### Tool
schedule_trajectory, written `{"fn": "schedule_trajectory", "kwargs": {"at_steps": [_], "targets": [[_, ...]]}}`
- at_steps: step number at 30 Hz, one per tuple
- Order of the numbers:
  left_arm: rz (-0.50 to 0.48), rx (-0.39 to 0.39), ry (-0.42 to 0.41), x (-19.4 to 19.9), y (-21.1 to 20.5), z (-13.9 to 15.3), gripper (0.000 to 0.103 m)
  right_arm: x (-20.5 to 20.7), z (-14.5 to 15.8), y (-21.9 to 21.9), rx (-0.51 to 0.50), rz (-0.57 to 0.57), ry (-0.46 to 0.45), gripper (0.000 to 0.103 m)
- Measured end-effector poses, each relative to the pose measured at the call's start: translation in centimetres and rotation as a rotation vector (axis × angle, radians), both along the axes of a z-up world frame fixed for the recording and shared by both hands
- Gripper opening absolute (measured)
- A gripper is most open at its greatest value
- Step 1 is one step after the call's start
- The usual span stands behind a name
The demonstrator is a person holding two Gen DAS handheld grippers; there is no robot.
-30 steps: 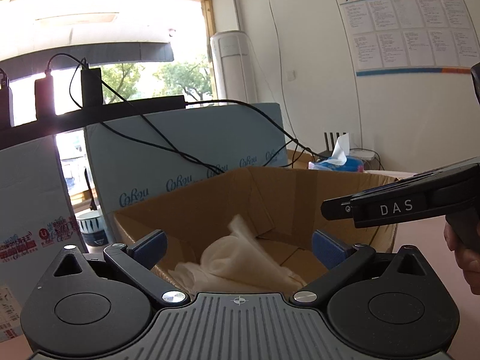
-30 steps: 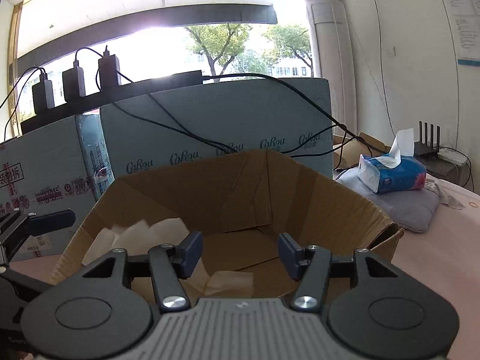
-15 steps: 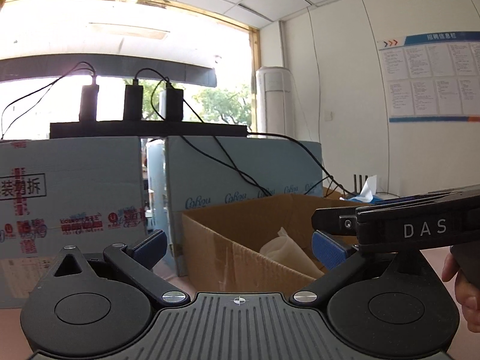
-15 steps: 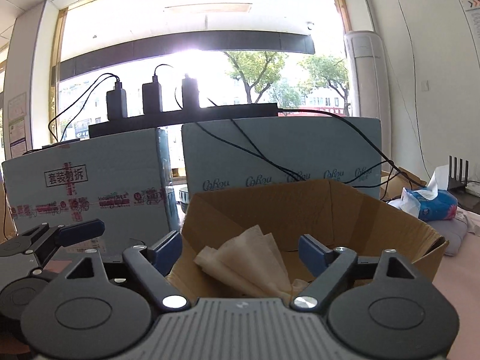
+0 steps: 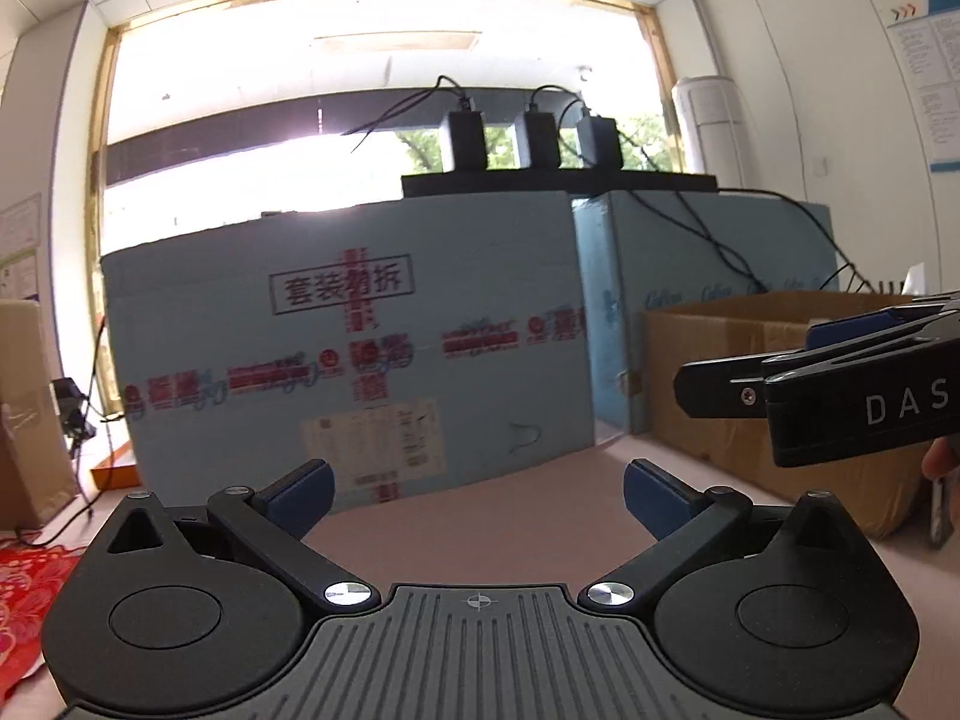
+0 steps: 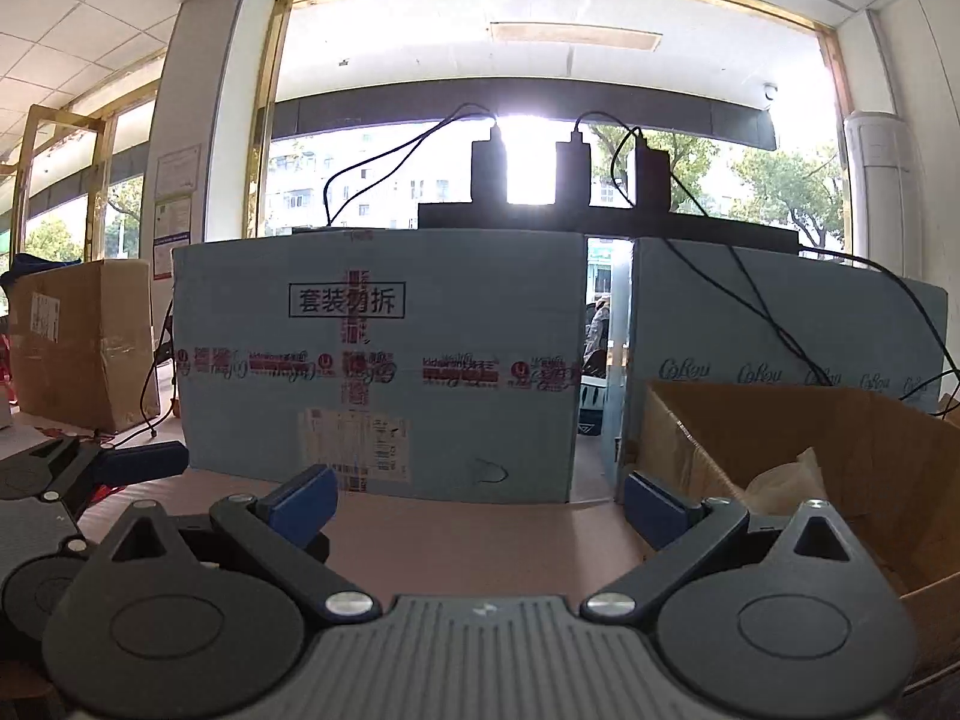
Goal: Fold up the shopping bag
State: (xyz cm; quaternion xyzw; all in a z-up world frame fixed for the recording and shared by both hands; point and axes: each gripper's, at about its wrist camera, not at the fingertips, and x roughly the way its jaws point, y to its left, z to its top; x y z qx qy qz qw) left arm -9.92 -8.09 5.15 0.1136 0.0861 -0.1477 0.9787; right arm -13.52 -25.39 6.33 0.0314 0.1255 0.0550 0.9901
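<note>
Held level and low over the pale pink counter [image 5: 480, 516], pointing toward a tall light-blue printed carton [image 5: 348, 354] standing at the far edge: the left hand-held gripper [image 5: 477, 489], blue-padded fingers [image 5: 300, 495] spread wide, nothing between them, touching nothing. Just to its right, seen side-on in the left wrist view, the black body of the right hand-held gripper [image 5: 840, 384] marked "DAS", with a bit of the person's fingers [image 5: 942, 459] under it.

Likewise level and aimed at the same blue carton [image 6: 378, 360]: the right hand-held gripper [image 6: 480, 501], blue pads [image 6: 654, 507] parted wide and empty, hovering over bare counter [image 6: 480, 534]. At the lower left of the right wrist view, the left hand-held gripper [image 6: 90, 480] alongside, close by.

To the right of both tools, an open brown cardboard box [image 6: 840, 462] on the counter, its near corner just beside the right finger of the right tool. Inside it, a crumpled cream-coloured shopping bag [image 6: 786, 480], only its top showing above the box wall; untouched by either tool.

Open counter straight ahead up to the blue carton, with a second light-blue carton [image 6: 780, 348] behind the brown box and a narrow gap between the two cartons. At far left, a red patterned cloth [image 5: 24, 600] at the counter edge.
</note>
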Motion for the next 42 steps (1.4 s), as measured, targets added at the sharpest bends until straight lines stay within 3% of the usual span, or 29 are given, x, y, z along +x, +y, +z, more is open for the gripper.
{"fn": "schedule_trajectory", "kwargs": {"at_steps": [8, 11, 18, 27, 33, 42], "targets": [[0.237, -0.051, 0.070, 1.9, 7.0, -1.4, 0.103, 4.4, -4.5, 2.3, 0.043, 0.064, 0.173, 0.103], [0.276, -0.072, 0.098, 2.4, 7.9, -1.6, 0.103, 5.3, -4.8, 2.7, 0.042, 0.073, 0.202, 0.103], [0.293, -0.060, 0.154, 3.3, 8.2, -2.2, 0.103, 6.6, -6.0, 2.9, 0.032, 0.080, 0.241, 0.102], [0.352, -0.107, 0.337, 5.8, 9.7, -3.7, 0.103, 7.4, -6.6, 2.7, 0.022, 0.064, 0.270, 0.102], [0.362, -0.100, 0.448, 7.2, 9.9, -4.7, 0.103, 8.6, -7.4, 3.5, -0.019, 0.088, 0.355, 0.102], [0.370, -0.080, 0.462, 7.2, 9.6, -5.0, 0.103, 9.4, -7.5, 3.8, -0.050, 0.071, 0.407, 0.103]]}}
